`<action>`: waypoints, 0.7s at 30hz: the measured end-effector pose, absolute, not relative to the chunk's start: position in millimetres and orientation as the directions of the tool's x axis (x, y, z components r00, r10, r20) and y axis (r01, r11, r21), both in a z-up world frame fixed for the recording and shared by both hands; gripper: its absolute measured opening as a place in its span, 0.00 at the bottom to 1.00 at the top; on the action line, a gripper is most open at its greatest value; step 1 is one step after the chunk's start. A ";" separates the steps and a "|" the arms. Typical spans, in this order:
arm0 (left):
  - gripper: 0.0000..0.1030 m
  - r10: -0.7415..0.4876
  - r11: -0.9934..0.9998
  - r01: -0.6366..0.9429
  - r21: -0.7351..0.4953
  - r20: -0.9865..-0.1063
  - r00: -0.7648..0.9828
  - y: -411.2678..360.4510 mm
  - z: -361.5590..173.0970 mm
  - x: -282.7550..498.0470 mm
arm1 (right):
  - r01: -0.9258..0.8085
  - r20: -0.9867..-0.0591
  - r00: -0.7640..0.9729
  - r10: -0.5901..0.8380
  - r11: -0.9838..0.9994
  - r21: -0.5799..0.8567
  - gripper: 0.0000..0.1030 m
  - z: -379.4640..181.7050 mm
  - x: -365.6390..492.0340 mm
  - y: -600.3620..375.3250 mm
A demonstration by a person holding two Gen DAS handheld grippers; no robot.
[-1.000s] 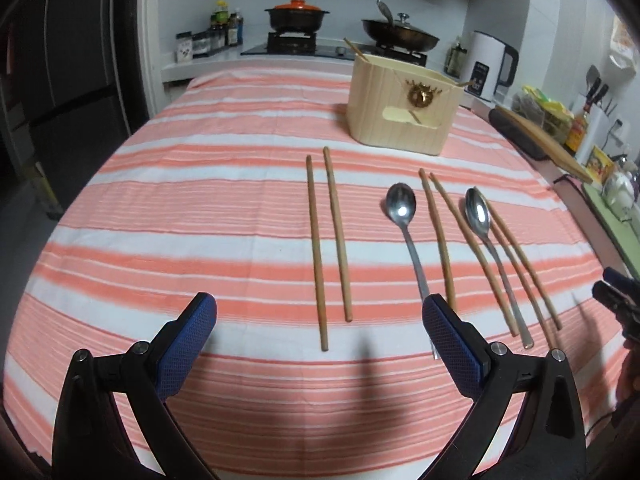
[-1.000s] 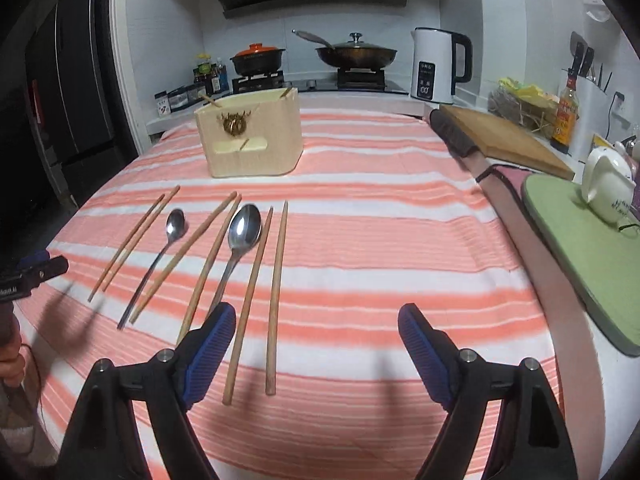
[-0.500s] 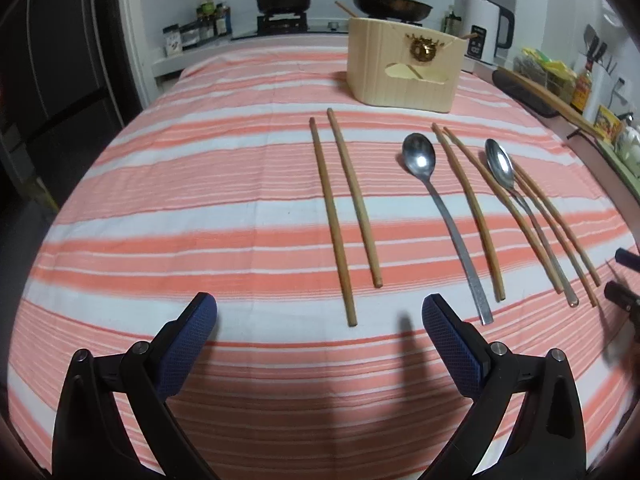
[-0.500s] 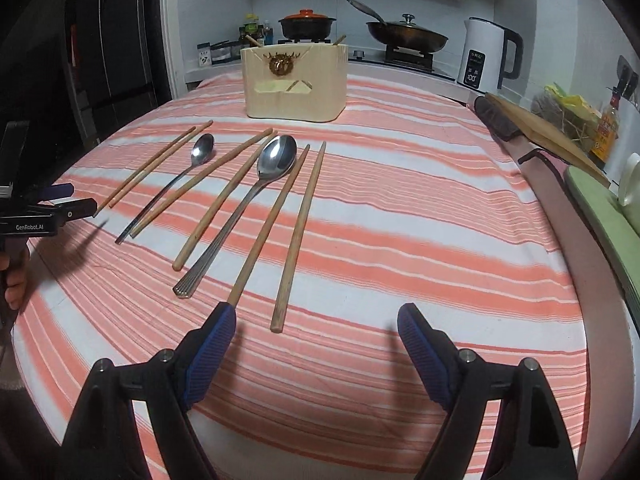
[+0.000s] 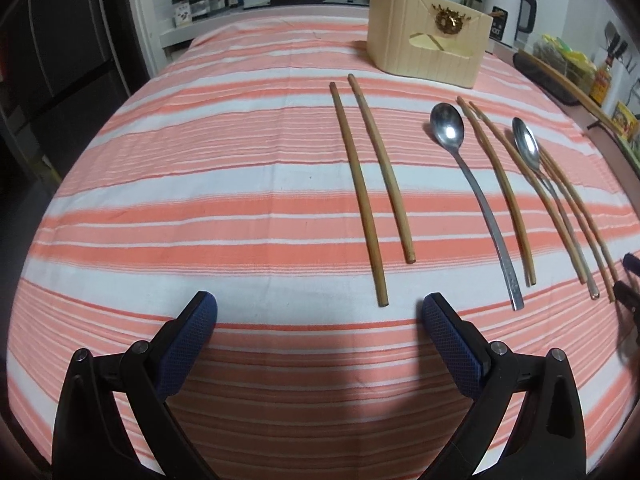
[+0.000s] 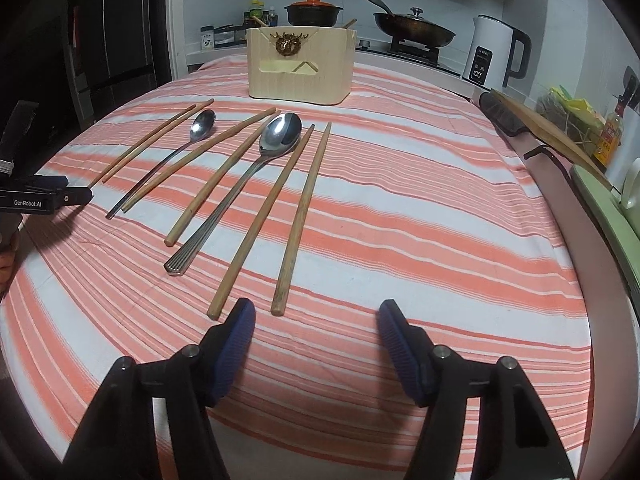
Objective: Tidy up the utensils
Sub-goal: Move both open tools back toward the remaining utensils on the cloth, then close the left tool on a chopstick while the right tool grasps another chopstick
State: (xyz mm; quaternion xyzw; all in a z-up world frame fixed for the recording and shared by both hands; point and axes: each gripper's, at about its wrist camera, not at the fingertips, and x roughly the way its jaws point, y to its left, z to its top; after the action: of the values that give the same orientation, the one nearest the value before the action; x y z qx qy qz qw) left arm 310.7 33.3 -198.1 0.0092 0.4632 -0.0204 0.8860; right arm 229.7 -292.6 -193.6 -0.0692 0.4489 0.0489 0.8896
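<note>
1. Striped cloth (image 5: 200, 184) covers the desk; chopsticks (image 6: 298, 216) and spoons (image 6: 240, 184) lie before a wooden holder (image 6: 300, 66).
2. My left gripper (image 5: 320, 320) hangs released, empty.
3. My right gripper (image 6: 316, 324), just narrowing, grasps nothing.

Right tongs (image 5: 628, 280) cut off at frame edge, blurred.

- The right gripper (image 6: 316, 320) narrowed its jaws with nothing between them, and came lower, nearer the chopsticks (image 6: 298, 216).
- The left gripper (image 5: 318, 322) sank toward the striped cloth (image 5: 200, 200), apparently still wide.
</note>
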 end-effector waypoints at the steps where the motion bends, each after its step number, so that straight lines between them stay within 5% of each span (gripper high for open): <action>1: 1.00 -0.026 0.999 0.044 -0.001 -0.822 0.569 34.2 -198.1 310.9 | -0.152 -0.806 0.591 0.025 0.985 -0.080 0.63 -193.8 229.7 -291.6; 7: 1.00 -0.029 0.999 0.050 -0.001 -0.824 0.566 37.6 -198.0 311.1 | -0.184 -0.809 0.588 0.022 0.977 -0.107 0.52 -192.6 230.0 -281.4; 21: 0.98 -0.026 0.999 0.051 0.004 -0.824 0.566 35.6 -198.5 310.9 | -0.181 -0.815 0.575 0.076 0.983 -0.036 0.52 -195.5 233.9 -288.5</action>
State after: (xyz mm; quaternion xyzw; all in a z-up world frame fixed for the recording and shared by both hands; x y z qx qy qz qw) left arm 310.9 35.6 -198.5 0.0136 0.4656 -0.0218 0.8846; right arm 233.9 -288.5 -195.5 -0.0577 0.4553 0.0727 0.8855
